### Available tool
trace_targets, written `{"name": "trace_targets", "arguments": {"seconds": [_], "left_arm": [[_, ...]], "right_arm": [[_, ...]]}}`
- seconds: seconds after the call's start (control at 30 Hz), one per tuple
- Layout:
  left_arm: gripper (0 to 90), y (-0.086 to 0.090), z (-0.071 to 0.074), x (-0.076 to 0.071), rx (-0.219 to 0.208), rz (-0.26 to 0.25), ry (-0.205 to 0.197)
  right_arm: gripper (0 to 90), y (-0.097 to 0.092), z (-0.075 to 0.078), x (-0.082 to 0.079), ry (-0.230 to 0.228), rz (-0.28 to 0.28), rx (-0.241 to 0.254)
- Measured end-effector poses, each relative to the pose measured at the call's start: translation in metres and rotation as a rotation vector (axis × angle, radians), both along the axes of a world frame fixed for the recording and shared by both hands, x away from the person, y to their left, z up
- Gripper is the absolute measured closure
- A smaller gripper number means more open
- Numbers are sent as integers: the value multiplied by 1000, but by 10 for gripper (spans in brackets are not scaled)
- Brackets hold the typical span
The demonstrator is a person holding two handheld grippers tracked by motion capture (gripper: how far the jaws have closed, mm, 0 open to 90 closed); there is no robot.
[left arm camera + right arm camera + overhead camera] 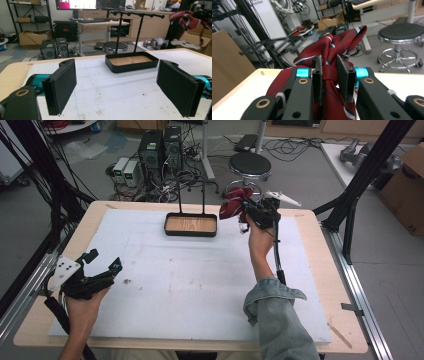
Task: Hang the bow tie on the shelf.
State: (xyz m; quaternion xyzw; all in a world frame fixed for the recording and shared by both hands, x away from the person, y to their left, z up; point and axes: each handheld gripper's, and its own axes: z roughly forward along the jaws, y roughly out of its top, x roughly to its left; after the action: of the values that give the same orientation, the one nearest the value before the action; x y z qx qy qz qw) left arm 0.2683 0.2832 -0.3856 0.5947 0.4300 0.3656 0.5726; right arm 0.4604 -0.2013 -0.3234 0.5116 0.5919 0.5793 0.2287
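A wooden bench [320,285] carries a wide white foam sheet [190,285] that covers most of its top. Toward the far edge of the sheet stands a black tray [191,226] with a wood-grain floor; two thin black posts rise from its back edge and, in the left gripper view, carry a black crossbar [136,14] with small knobs along it.

The right claw [248,211] is raised above the far right part of the sheet, just to the right of the tray, held by a hand [260,240] whose arm wears a denim sleeve [277,317]. Its jaws are clamped on a bunched tie [332,50], pinching a narrow gathered part between the pads while loops of cloth bulge above and hang below them. The tie is dark red with thin diagonal stripes in white and navy, crumpled rather than flat, and clear of the sheet.

The left claw [104,261] rests low at the near left corner of the sheet, well apart from the tray and tie. Its jaws stand wide apart with nothing between the pads [63,85].
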Motion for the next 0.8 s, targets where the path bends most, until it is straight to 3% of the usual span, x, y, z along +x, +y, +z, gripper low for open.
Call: {"name": "trace_targets", "arguments": {"seconds": [0.17, 0.43, 0.47, 0.53, 0.73, 0.8], "left_arm": [[163, 1, 3, -1, -4, -2, -8], [163, 5, 5, -1, -13, -2, -10], [163, 5, 6, -2, -15, -4, -13], [163, 5, 7, -2, -17, -3, -17], [163, 6, 9, -4, -8, -8, -24], [163, 7, 9, -4, -12, -5, -23]], "right_arm": [[759, 23, 16, 15, -40, 3, 33], [759, 44, 26, 32, -41, 19, 72], [759, 53, 29, 37, -43, 36, 64], [759, 60, 32, 40, -48, 62, 93], [758, 80, 36, 51, -13, 154, 105], [758, 84, 33, 55, -4, 192, 148]]}}
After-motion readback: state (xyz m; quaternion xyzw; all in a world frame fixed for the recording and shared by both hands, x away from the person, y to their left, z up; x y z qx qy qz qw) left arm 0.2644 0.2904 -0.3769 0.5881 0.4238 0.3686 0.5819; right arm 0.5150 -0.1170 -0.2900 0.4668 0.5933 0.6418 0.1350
